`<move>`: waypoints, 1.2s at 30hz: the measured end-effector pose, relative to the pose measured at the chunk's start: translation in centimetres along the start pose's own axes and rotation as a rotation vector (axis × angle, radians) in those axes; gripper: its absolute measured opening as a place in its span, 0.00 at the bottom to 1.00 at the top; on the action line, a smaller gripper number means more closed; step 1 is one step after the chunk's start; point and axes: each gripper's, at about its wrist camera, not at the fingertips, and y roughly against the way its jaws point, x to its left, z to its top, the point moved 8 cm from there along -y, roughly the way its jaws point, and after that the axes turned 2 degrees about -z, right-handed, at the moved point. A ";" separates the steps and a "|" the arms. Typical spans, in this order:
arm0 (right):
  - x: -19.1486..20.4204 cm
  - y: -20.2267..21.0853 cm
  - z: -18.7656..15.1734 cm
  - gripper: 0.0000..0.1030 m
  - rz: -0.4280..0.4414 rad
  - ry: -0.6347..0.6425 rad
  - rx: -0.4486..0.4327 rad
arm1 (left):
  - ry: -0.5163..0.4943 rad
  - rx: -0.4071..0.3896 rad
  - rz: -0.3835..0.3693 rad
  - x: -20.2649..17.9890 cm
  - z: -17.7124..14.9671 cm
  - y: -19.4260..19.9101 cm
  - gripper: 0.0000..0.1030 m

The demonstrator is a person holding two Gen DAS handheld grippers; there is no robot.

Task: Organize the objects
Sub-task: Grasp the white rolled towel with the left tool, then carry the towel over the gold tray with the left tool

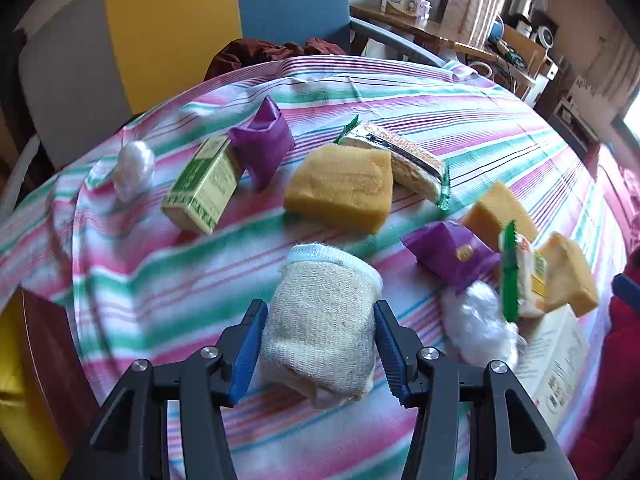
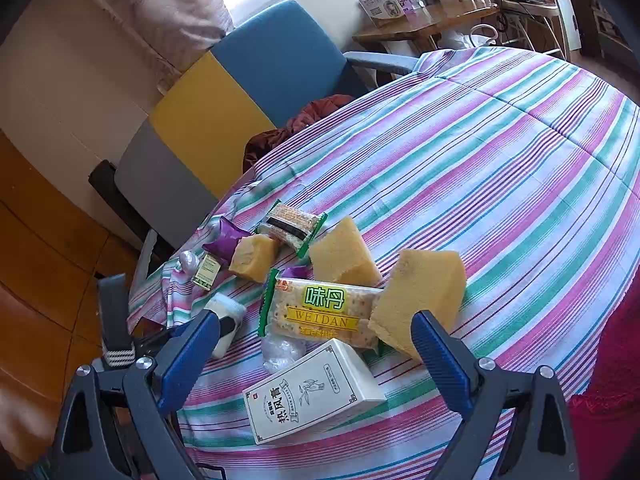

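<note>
- your left gripper (image 1: 320, 344) is clamped on the rolled sock (image 1: 324, 320), both blue pads pressing its sides near the front edge of the desk (image 1: 460, 112); this looks like the pick-up step.
- your right gripper (image 2: 316, 356) hangs with its jaws wide apart and empty above the white box (image 2: 316, 392) and the cracker packet (image 2: 320, 308).
- beyond the sock lie a yellow sponge (image 1: 340, 188), a green box (image 1: 204, 186) and purple wrappers (image 1: 264, 144), scattered.
- next, i judge, lift the sock straight up; it is soft, so keep the squeeze firm and clear the cotton wad (image 1: 476, 328) beside it.
</note>
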 end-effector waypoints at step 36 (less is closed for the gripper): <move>11.0 -3.9 -16.0 0.96 0.195 0.222 0.565 | 0.235 -0.233 -0.062 6.2 -13.4 17.5 0.53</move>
